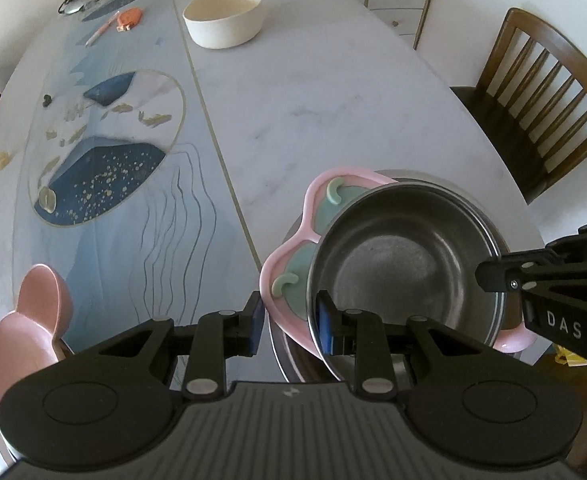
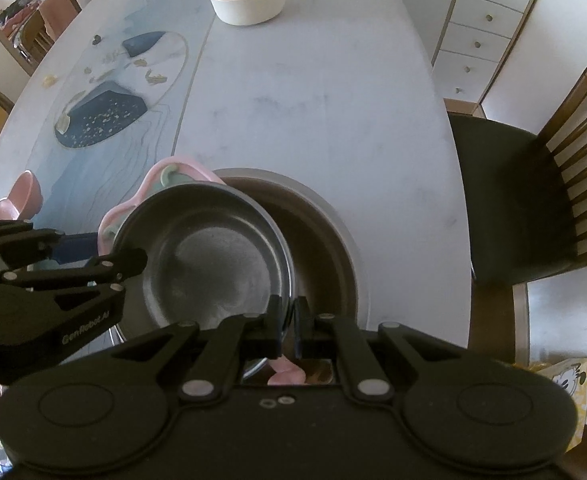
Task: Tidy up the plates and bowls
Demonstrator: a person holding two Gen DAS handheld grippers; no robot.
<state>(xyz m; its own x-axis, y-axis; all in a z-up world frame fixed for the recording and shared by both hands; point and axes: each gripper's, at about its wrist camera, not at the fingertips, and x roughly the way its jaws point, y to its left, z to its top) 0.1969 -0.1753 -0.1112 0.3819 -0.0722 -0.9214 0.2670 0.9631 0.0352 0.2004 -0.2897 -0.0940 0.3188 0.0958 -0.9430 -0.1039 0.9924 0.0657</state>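
Right gripper (image 2: 287,318) pinched shut on steel bowl (image 2: 213,256) rim at 3 o'clock. Left gripper (image 1: 289,322) narrow, clamping pink plate (image 1: 289,240) and bowl rim at 9. Stack tilted over large steel basin (image 2: 333,220), nesting seemingly near done. Cream bowl (image 1: 222,18) at 12 and pink bowl (image 1: 33,320) at 9 left.

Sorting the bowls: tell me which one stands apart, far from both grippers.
The cream bowl, alone at the table's far end; the steel bowl is held by both grippers.

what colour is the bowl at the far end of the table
Cream, off-white inside and out; the bowl shows best in the left wrist view.
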